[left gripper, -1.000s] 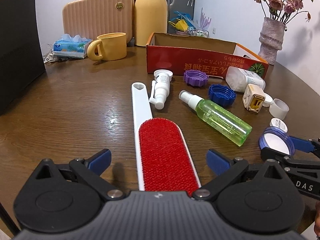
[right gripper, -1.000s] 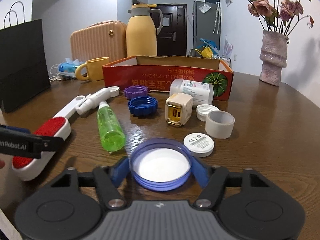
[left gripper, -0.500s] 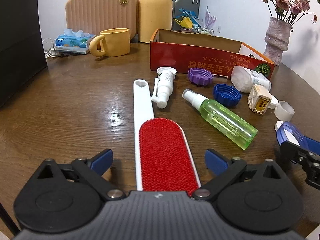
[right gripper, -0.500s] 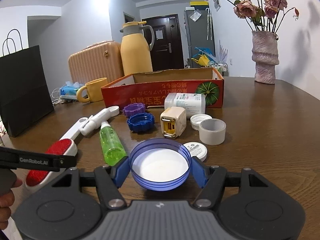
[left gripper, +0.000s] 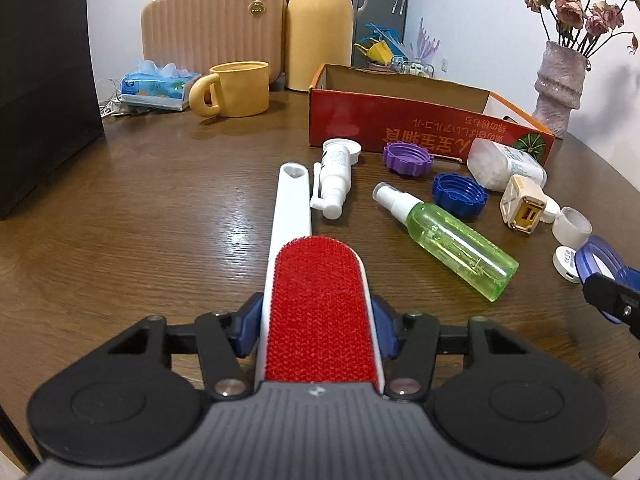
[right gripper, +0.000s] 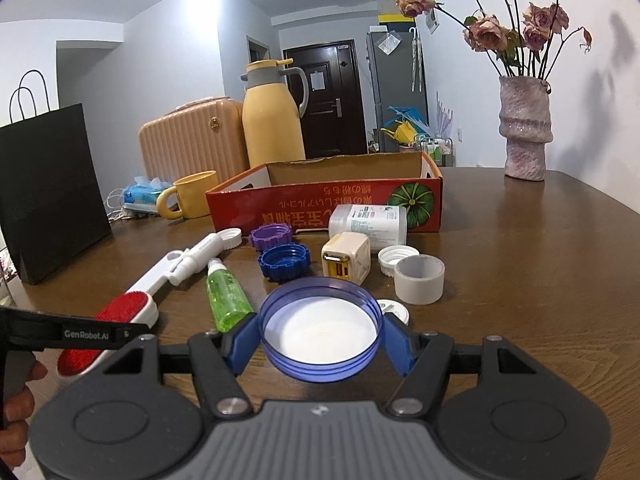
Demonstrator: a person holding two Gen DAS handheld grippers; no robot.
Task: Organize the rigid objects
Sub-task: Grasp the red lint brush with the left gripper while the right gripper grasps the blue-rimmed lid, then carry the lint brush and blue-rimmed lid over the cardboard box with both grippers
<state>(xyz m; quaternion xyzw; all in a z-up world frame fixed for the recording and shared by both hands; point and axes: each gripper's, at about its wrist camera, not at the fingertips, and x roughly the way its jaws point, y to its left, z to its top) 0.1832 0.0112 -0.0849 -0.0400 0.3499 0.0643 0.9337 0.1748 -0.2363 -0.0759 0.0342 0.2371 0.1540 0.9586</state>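
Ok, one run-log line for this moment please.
left gripper: just closed on red-faced white lint brush | right gripper: holding translucent blue round lid | red cardboard box: nothing visible inside

left gripper (left gripper: pixel 318 330): my jaws have just been closing, blue pads now snug on both sides of the lint brush (left gripper: pixel 320 304), pointed down at a slant
right gripper (right gripper: pixel 320 346): clamped on the blue lid (right gripper: pixel 319 330), held above the table
hand (right gripper: pixel 16 416): wrapped round the left grip
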